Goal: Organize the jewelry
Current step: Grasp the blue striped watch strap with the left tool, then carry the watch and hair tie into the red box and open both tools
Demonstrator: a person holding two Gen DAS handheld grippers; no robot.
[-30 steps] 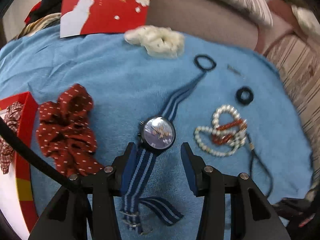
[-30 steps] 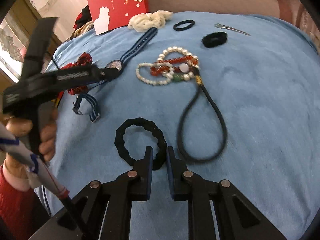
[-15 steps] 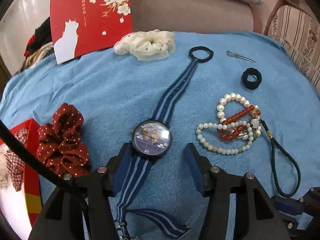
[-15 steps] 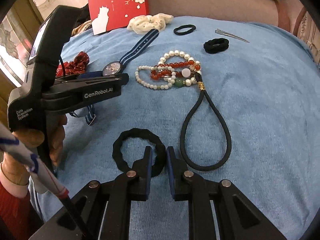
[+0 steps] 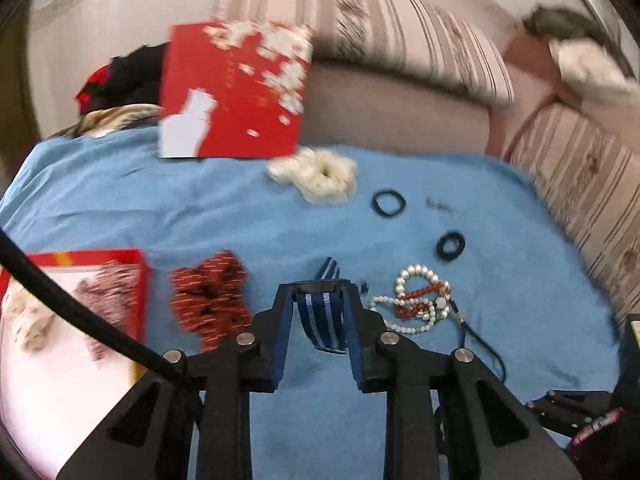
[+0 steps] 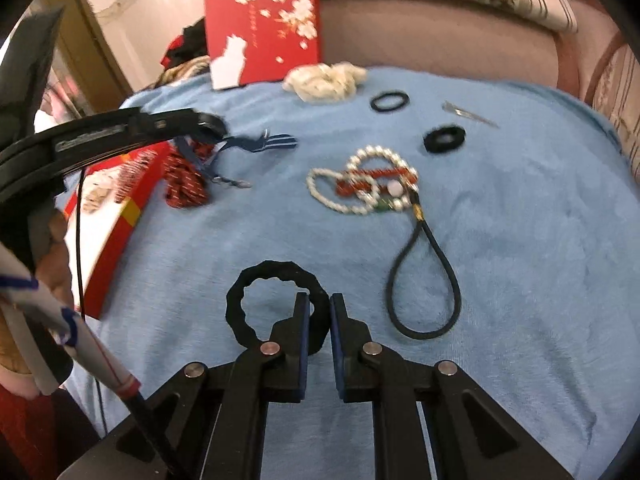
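Observation:
My left gripper (image 5: 318, 300) is shut on the blue striped watch (image 5: 322, 316) and holds it above the blue cloth; its strap ends dangle in the right wrist view (image 6: 256, 145). My right gripper (image 6: 319, 312) is nearly shut and empty, its fingers resting over the edge of a black wavy hair tie (image 6: 248, 300). Pearl and red bead bracelets (image 6: 366, 188) with a black cord loop (image 6: 426, 280) lie mid-cloth, also in the left wrist view (image 5: 416, 300). A red open box (image 5: 72, 312) holding scrunchies sits at the left.
A red dotted scrunchie (image 5: 210, 300) lies beside the box. A cream scrunchie (image 5: 320, 176), thin black tie (image 5: 388, 203), thick black tie (image 5: 450, 246) and a hair clip (image 6: 470, 114) lie farther back. The red box lid (image 5: 236, 92) leans on the sofa.
My left gripper closed on the watch and lifted it off the cloth, swinging left toward the red box. The right gripper stayed by the black wavy tie.

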